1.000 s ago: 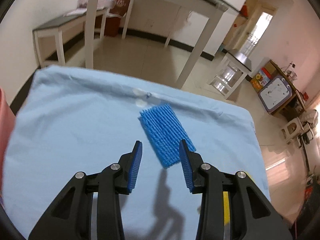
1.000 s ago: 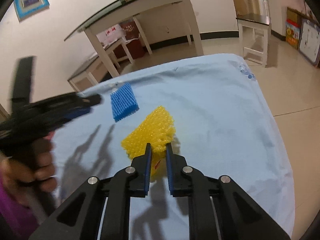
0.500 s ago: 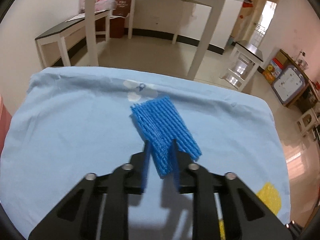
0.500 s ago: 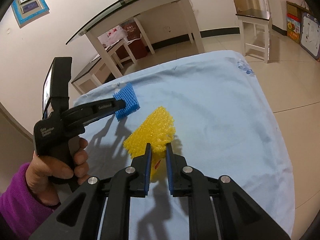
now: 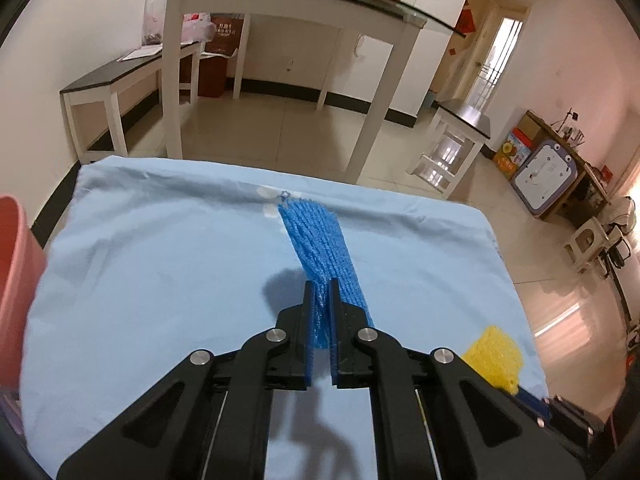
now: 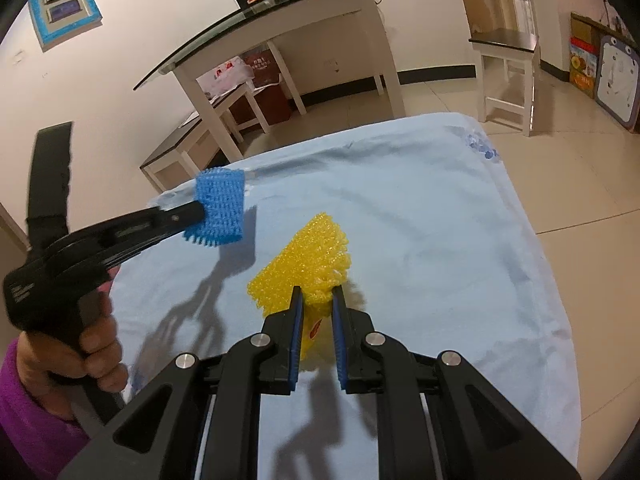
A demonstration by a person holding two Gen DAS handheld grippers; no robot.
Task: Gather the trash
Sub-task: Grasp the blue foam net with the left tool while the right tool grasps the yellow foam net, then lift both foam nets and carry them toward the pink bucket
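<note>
My left gripper (image 5: pixel 321 288) is shut on a blue foam net sleeve (image 5: pixel 320 240) and holds it lifted off the light blue cloth (image 5: pixel 160 280). In the right wrist view the same blue sleeve (image 6: pixel 221 207) hangs in the air from the left gripper (image 6: pixel 196 212). My right gripper (image 6: pixel 316 296) is shut on a yellow foam net sleeve (image 6: pixel 308 256) just above the cloth (image 6: pixel 420 240). The yellow sleeve also shows at the lower right of the left wrist view (image 5: pixel 496 354).
A pink bin (image 5: pixel 14 280) stands at the cloth's left edge. Beyond the cloth are a glass-topped white table (image 5: pixel 280 4), a low bench (image 5: pixel 116 84) and a small white stool (image 5: pixel 456 144) on a tiled floor. The cloth's right edge (image 6: pixel 536 248) drops to the floor.
My left gripper closed on the blue sleeve and lifted it off the cloth. My right gripper stayed shut on the yellow sleeve and rose slightly.
</note>
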